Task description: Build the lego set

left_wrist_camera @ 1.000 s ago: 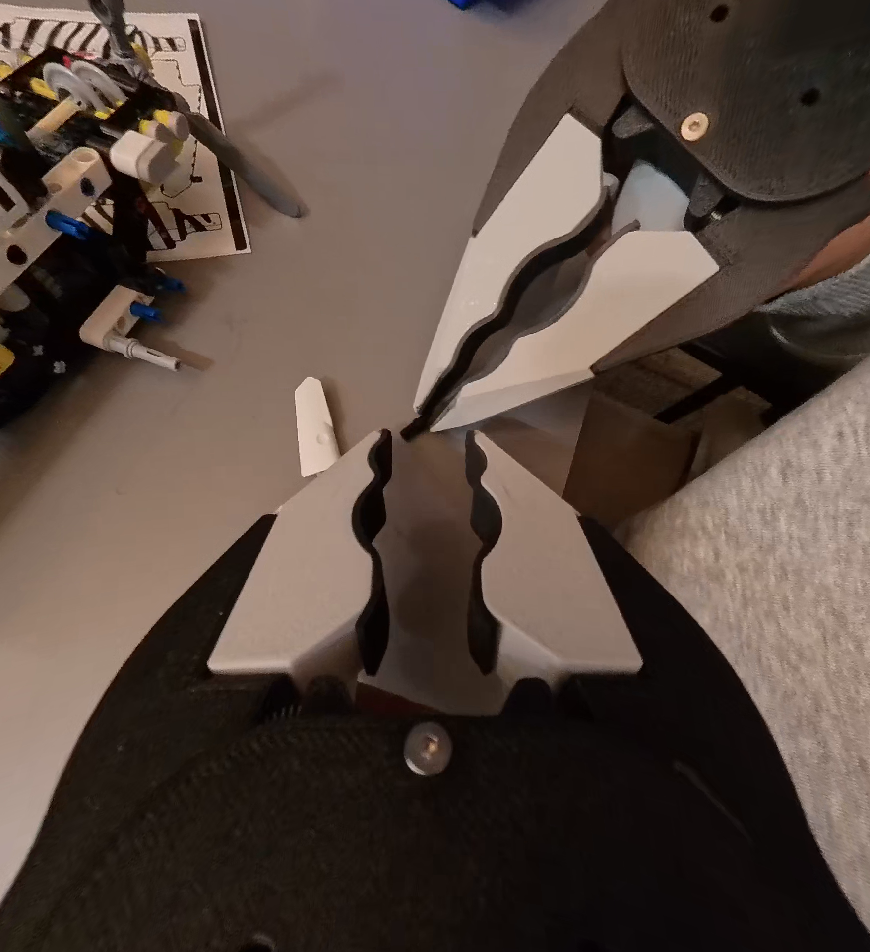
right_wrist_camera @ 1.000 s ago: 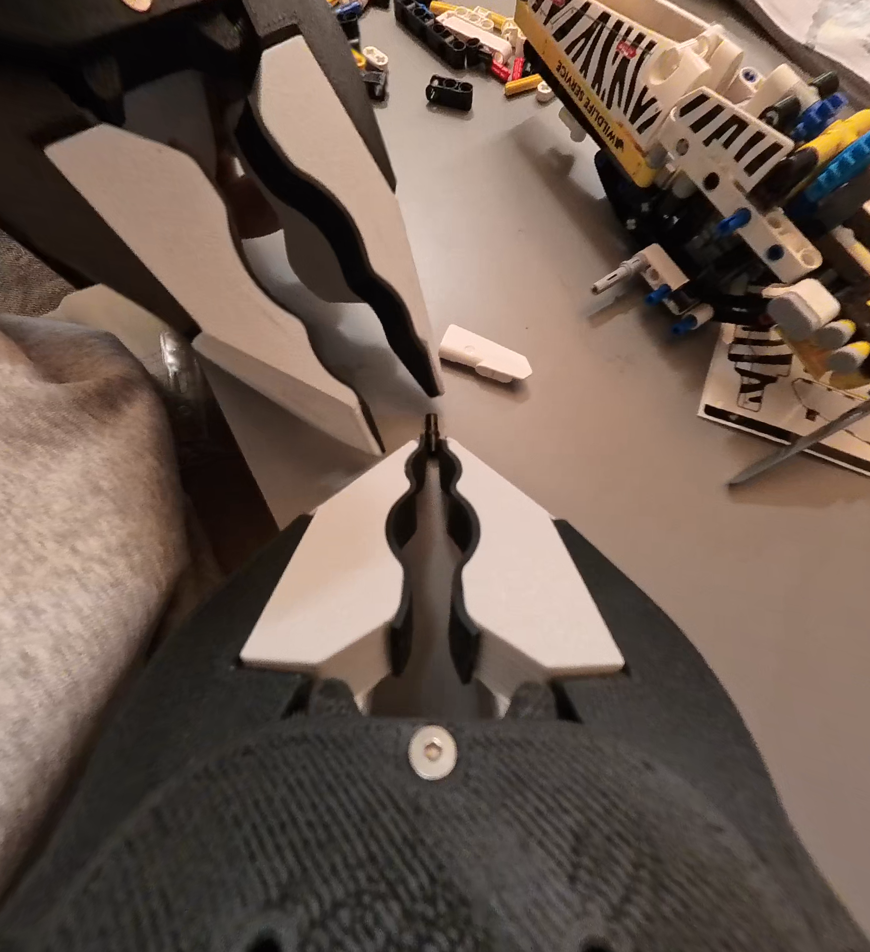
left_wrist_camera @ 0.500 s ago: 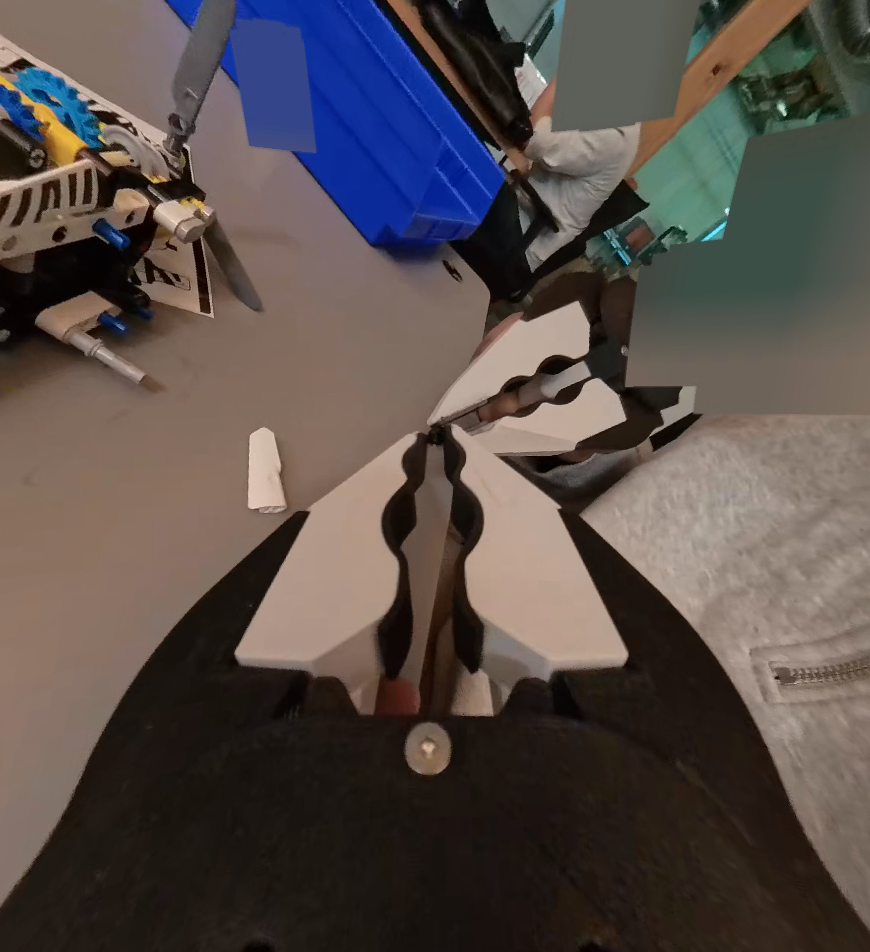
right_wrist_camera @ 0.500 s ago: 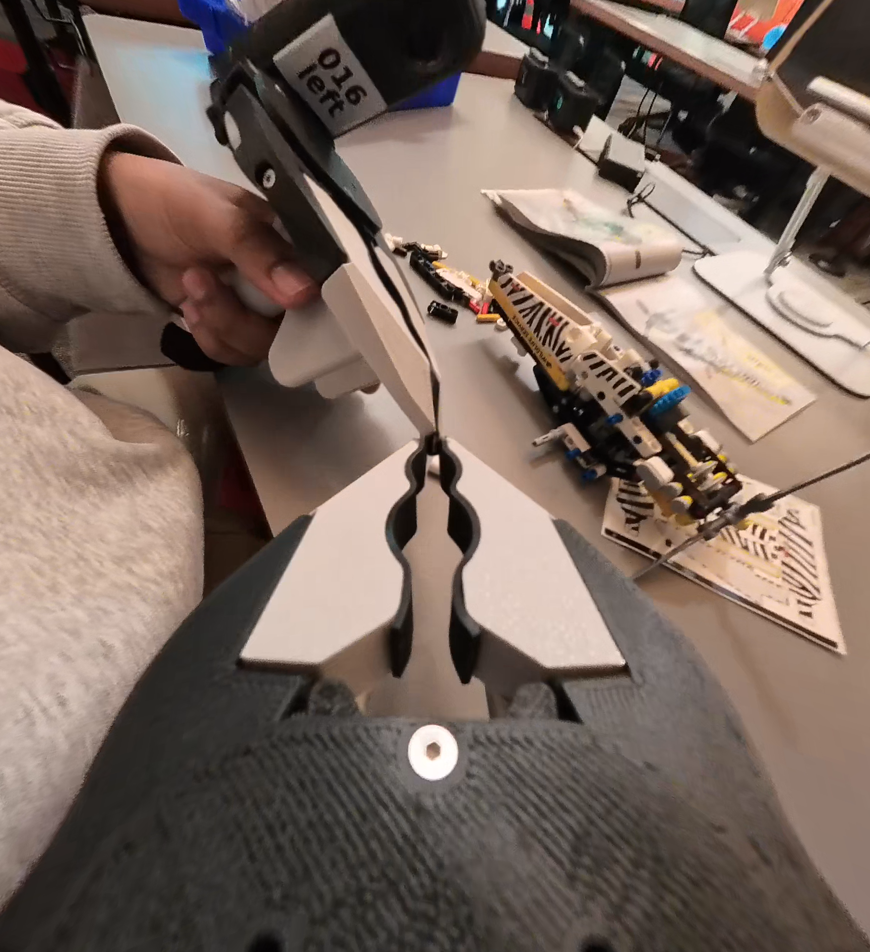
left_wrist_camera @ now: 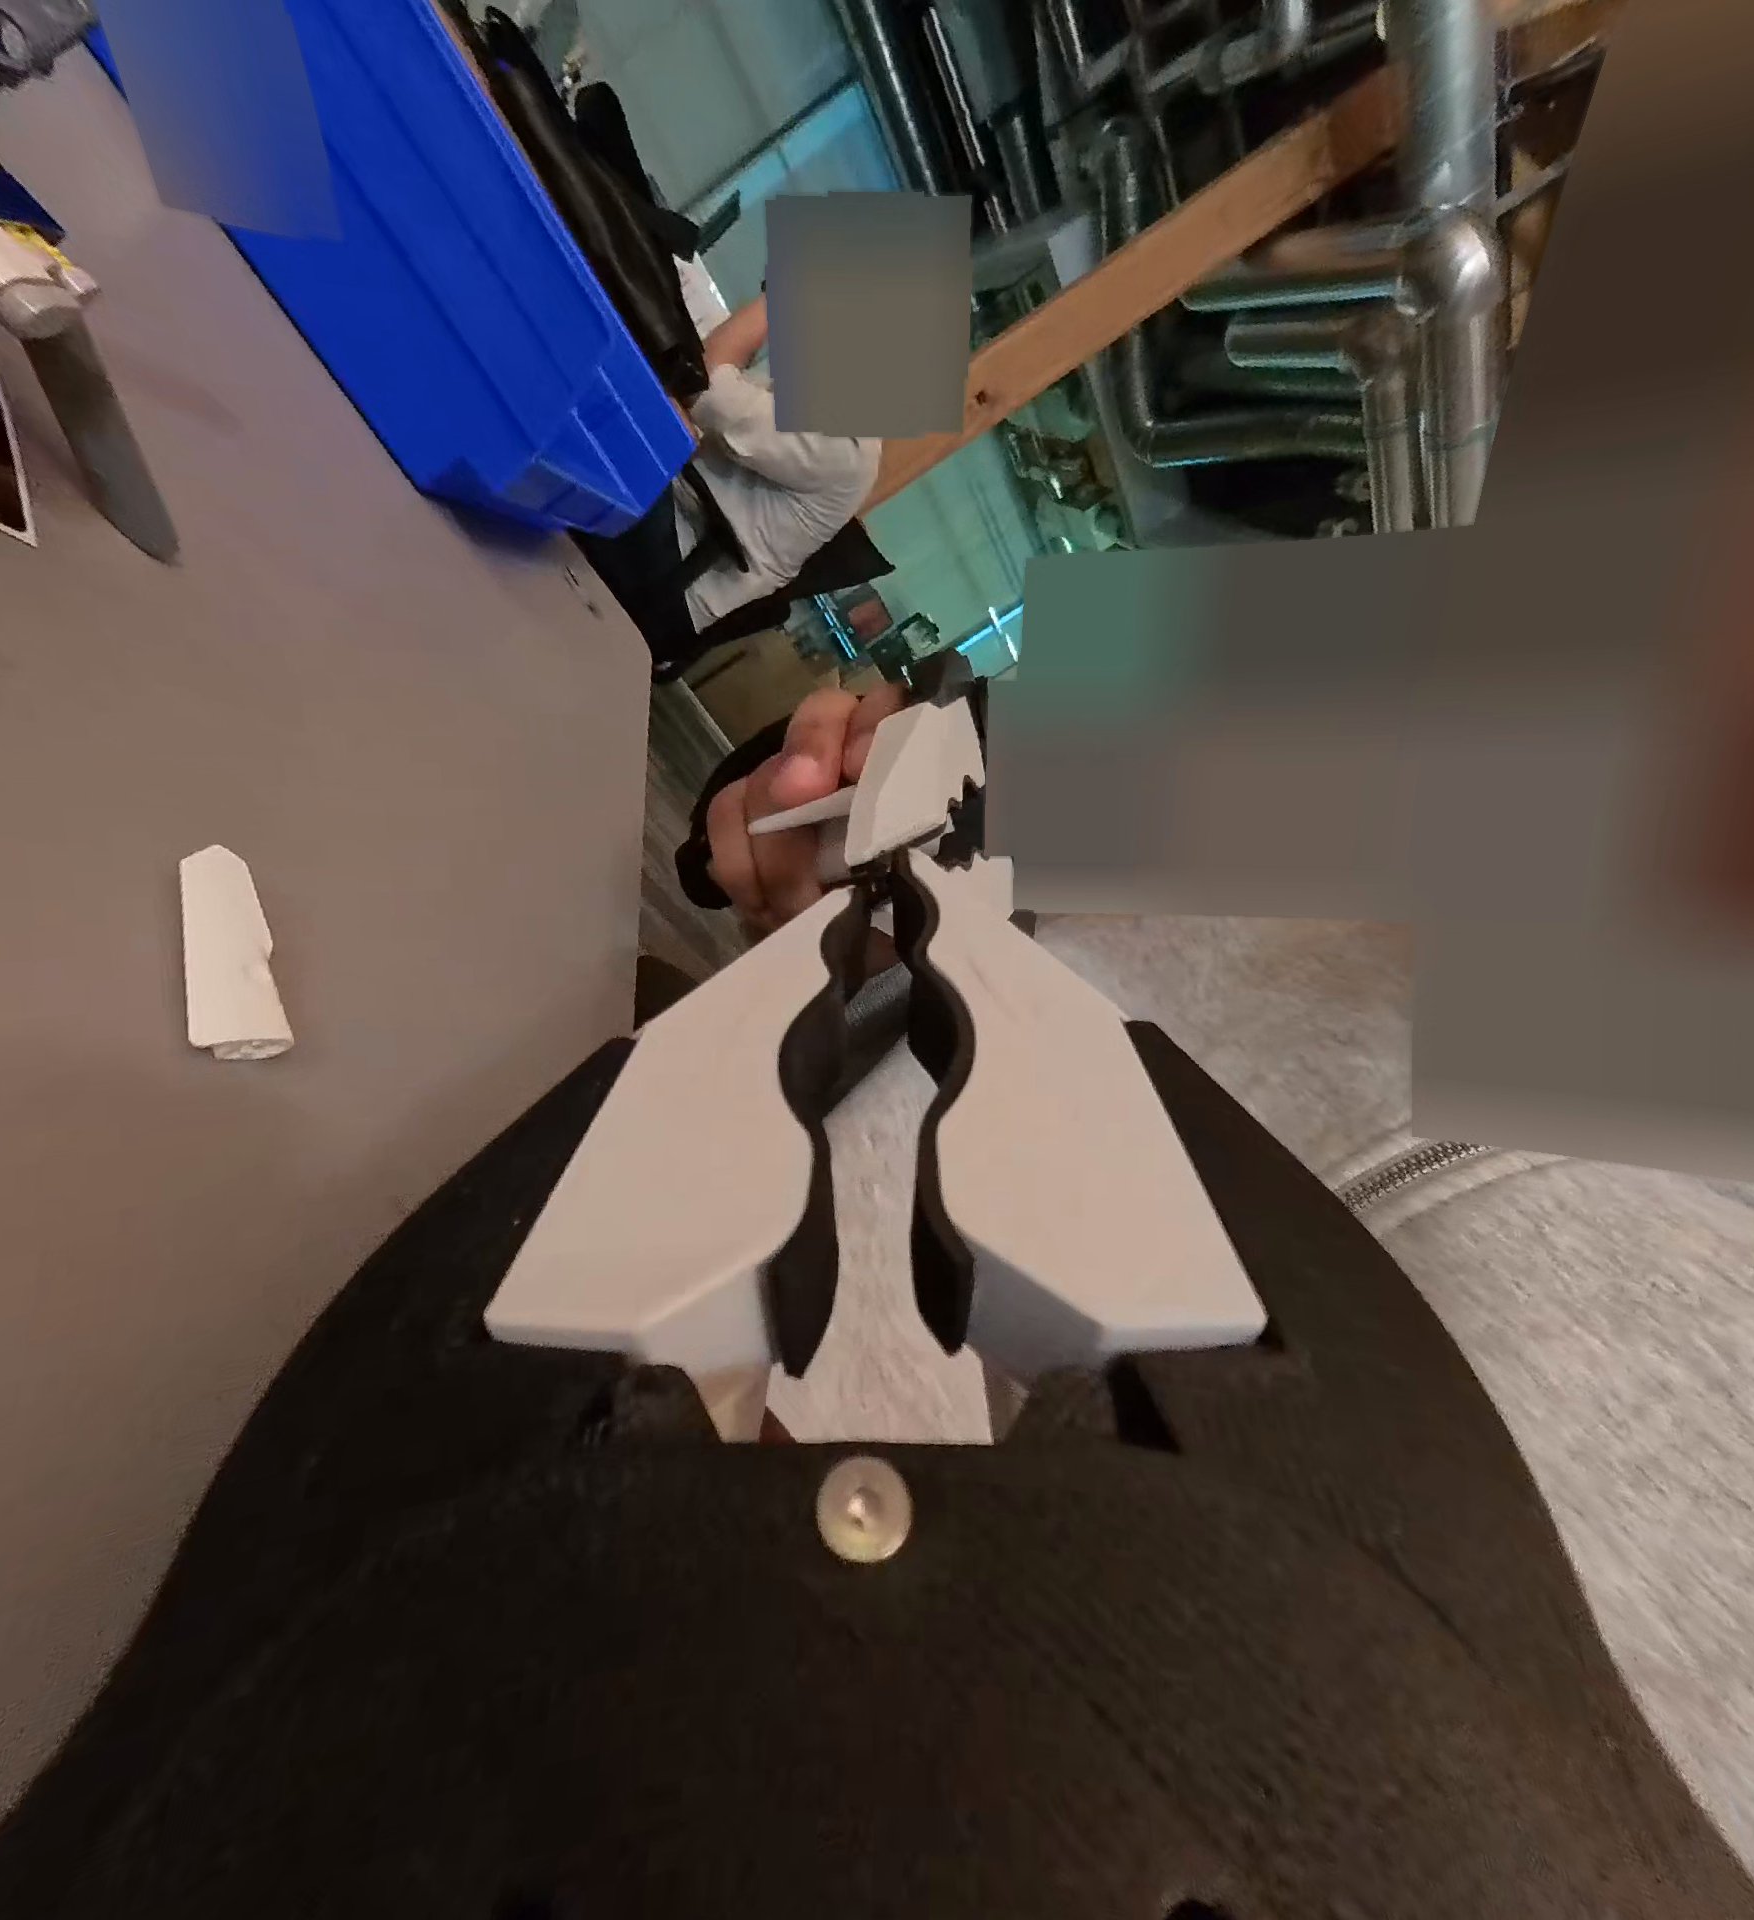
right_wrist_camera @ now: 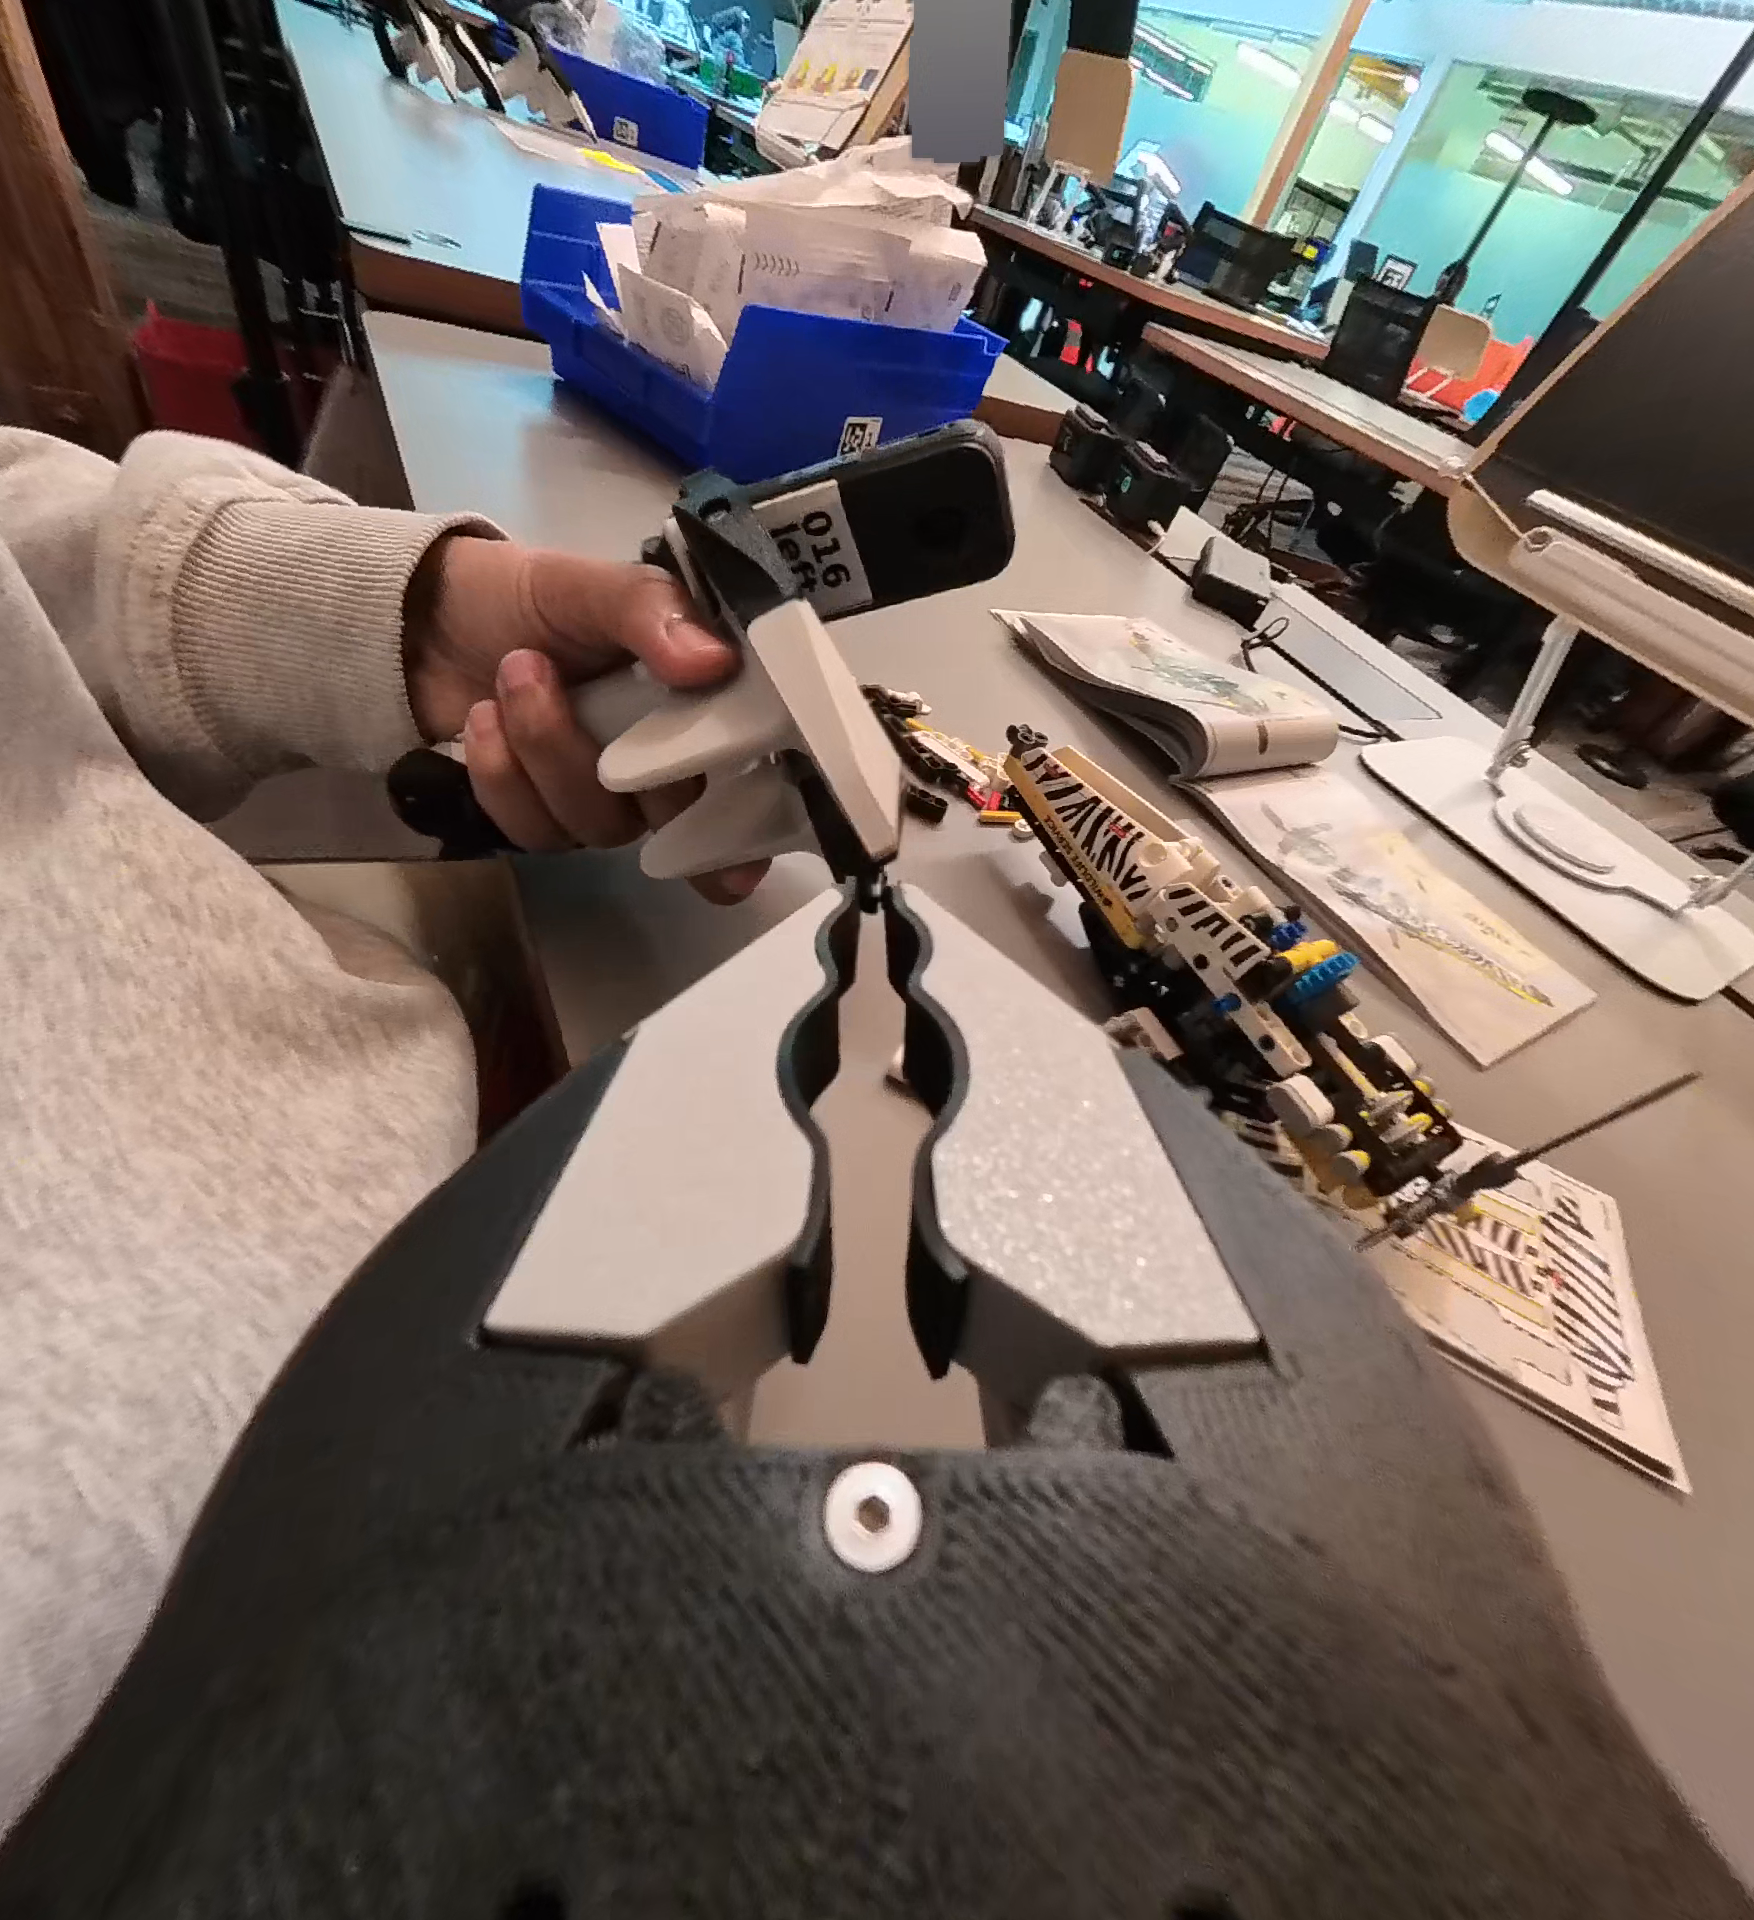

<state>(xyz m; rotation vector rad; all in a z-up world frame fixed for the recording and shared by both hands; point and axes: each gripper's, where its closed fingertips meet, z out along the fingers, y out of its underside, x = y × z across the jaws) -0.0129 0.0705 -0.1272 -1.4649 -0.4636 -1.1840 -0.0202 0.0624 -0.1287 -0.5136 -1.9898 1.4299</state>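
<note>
In the left wrist view, the left gripper [left_wrist_camera: 878,902] is held off the near edge of the grey bench [left_wrist_camera: 353,748], above a grey sweatshirt. Its jaws are clenched at the tips on a tiny black lego pin [left_wrist_camera: 871,891], which the right gripper [left_wrist_camera: 909,800] meets from the far side. A small white lego panel piece [left_wrist_camera: 227,956] lies loose near the bench's near edge. The pin is judged very light, stiff and smooth. It would be easily flicked away, so it is best pinched square across its shaft.

In the right wrist view, the right gripper [right_wrist_camera: 873,902] has its jaws closed on the same black pin [right_wrist_camera: 870,891], tip to tip with the left gripper [right_wrist_camera: 857,821], so the pin is shared between them. The half-built zebra-striped lego model [right_wrist_camera: 1216,987], white, yellow, black and blue, rests toward the middle of the bench on a striped sticker sheet [right_wrist_camera: 1538,1309]. It is judged rigid but liable to shed parts; its black frame would be the place to hold it.
</note>
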